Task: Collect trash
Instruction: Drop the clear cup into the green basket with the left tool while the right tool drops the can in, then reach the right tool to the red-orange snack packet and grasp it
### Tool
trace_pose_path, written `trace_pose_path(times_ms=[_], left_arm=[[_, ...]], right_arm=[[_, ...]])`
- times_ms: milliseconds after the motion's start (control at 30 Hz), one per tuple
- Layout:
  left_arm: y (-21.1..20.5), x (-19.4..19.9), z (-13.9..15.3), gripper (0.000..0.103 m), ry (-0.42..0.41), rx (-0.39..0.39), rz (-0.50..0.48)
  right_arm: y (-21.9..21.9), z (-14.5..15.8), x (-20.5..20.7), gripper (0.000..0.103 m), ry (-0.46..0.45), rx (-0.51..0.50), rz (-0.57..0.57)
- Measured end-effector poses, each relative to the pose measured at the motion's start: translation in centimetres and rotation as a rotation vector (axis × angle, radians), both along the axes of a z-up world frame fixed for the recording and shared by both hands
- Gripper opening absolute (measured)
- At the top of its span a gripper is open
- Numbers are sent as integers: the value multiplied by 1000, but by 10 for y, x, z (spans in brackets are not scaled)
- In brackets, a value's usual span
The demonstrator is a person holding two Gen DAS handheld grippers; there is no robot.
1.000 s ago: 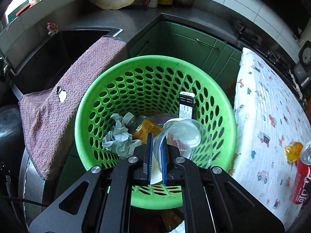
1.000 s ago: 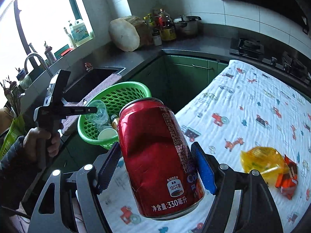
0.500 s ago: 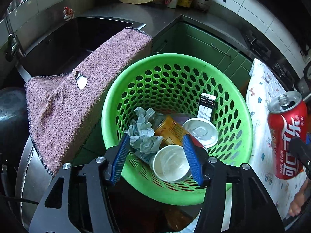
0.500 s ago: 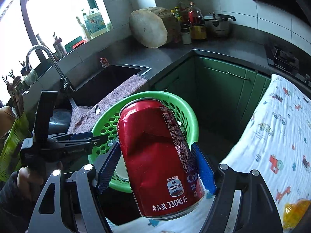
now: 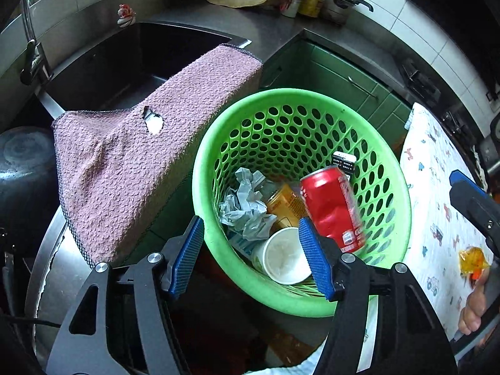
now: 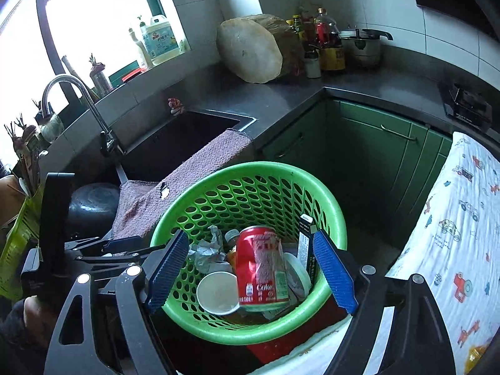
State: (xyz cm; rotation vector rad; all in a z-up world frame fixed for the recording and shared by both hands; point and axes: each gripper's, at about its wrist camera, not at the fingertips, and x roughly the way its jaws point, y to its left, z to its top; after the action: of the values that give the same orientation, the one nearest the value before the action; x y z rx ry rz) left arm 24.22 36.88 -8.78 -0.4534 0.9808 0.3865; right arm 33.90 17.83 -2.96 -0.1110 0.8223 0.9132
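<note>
Right wrist view: red can (image 6: 261, 264) loose inside green basket (image 6: 339, 218), clear of both pads, atop crumpled paper (image 6: 204, 251), white cup (image 6: 217, 292), orange bottle (image 5: 282, 201) and dark carton (image 6: 304, 242); right gripper (image 6: 251, 270) empty, jaws opening wide above basket. Left gripper (image 5: 250, 254) likewise wide and empty at near rim, purple towel (image 5: 140, 156) draped beside basket over sink (image 5: 125, 59) edge. Judged well advanced but unfinished: yellow wrapper (image 5: 473, 257) left on patterned cloth (image 5: 437, 206), well apart from basket.
</note>
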Motion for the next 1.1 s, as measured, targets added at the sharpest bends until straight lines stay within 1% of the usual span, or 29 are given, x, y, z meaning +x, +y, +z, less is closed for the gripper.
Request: trace_pose_path(times_ms=[67,167,333,433,733,833,1100], left_arm=[[-2,2,2,63,-6,-1,-6],[-11,6,8,76,-18,9,-14],[-37,16,19,77,-40,19,-71],[-56,23,24,80,-46,29,-109],[-120,44,31,83,-46,36,-215],[-145,49,32,83,-45,38,-256],[-216,62,40,86,-58,48,-385]], right_arm=[[-11,4,-4,85,-9,5,-5],[-35,10,-11,89,-24,15,-27],[-84,14,-22,91,-36,12,-86],[-117,14,-28,91,-22,18,-122],[-220,13,-53,92,-12,11,-236],[-259,9,-56,92,-18,-15,-293],[-357,-13,-45,92,-2,-101,-462]])
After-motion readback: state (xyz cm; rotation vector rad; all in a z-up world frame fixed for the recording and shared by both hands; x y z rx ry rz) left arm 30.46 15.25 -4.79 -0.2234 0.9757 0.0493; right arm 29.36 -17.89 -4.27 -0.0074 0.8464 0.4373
